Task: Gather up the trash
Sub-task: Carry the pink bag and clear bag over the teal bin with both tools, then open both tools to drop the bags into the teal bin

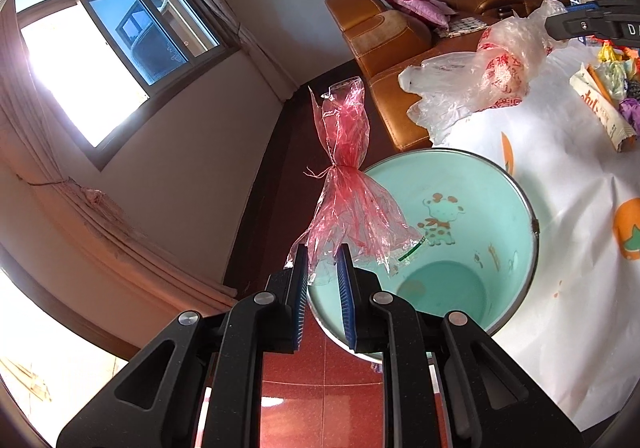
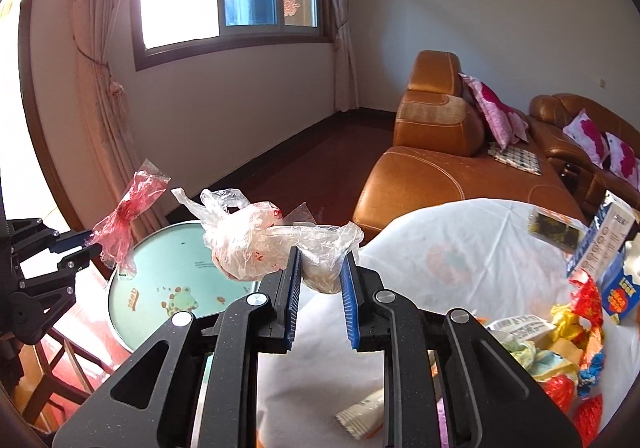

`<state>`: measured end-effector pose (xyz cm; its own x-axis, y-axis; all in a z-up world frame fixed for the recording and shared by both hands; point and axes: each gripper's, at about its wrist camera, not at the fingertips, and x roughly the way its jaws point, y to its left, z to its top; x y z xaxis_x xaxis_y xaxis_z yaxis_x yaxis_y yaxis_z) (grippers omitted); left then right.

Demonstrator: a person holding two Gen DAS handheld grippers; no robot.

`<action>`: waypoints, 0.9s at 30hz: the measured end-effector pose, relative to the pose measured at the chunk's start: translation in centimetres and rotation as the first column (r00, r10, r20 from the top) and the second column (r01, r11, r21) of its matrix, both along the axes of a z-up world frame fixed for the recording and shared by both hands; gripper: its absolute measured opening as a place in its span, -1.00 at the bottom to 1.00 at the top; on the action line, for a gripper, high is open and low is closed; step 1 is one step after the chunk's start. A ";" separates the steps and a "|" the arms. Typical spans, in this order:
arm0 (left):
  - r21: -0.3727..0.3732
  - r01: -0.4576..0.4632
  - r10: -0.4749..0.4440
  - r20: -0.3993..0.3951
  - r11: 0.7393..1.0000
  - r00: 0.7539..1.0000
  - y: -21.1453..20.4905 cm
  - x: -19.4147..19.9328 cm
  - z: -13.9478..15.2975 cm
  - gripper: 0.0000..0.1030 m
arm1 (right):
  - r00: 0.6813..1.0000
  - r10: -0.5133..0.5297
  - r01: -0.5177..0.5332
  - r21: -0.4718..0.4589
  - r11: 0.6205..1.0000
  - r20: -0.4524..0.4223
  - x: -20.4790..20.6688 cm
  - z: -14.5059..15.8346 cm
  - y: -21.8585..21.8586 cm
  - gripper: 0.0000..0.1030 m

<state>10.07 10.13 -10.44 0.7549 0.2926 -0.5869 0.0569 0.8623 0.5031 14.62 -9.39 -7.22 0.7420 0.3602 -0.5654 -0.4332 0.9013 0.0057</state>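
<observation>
My left gripper [image 1: 323, 258] is shut on a red see-through plastic wrapper [image 1: 348, 184], held up over the rim of a mint-green bin [image 1: 472, 224] with a giraffe print. The wrapper [image 2: 120, 220] and left gripper [image 2: 86, 244] also show at the left of the right wrist view. My right gripper [image 2: 320, 260] is shut on a crumpled clear plastic bag [image 2: 260, 240] with red print, held above the table edge beside the bin [image 2: 168, 288]. The bag [image 1: 480, 80] and right gripper [image 1: 560, 24] show at the top right of the left wrist view.
A table with a white orange-printed cloth [image 2: 460, 268] carries several wrappers and snack packets [image 2: 568, 348] and a blue-white carton [image 2: 600, 244]. A brown leather sofa [image 2: 440, 168] with pink cushions stands behind. The bin sits on a red stool [image 2: 80, 328].
</observation>
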 end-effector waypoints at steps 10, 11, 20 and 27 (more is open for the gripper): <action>0.007 -0.003 0.004 -0.036 1.000 0.999 0.8 0.2 -0.8 -0.68 | 0.999 0.045 -0.045 -0.025 0.999 -0.012 0.1 -0.7 2.4 -0.62; 0.008 -0.003 0.003 -0.038 1.000 0.999 0.8 0.2 -0.9 -0.68 | 0.999 0.049 -0.049 -0.028 0.998 -0.012 0.0 -0.7 2.5 -0.62; 0.011 -0.002 0.003 -0.042 1.000 0.999 0.9 0.6 -0.7 -0.68 | 0.997 0.067 -0.068 -0.039 0.997 -0.026 0.1 -1.2 3.2 -0.61; 0.026 0.008 -0.007 -0.024 1.000 1.000 0.6 0.4 -0.8 -0.01 | 0.994 0.096 -0.098 -0.039 0.994 -0.054 0.2 -2.0 4.1 -0.34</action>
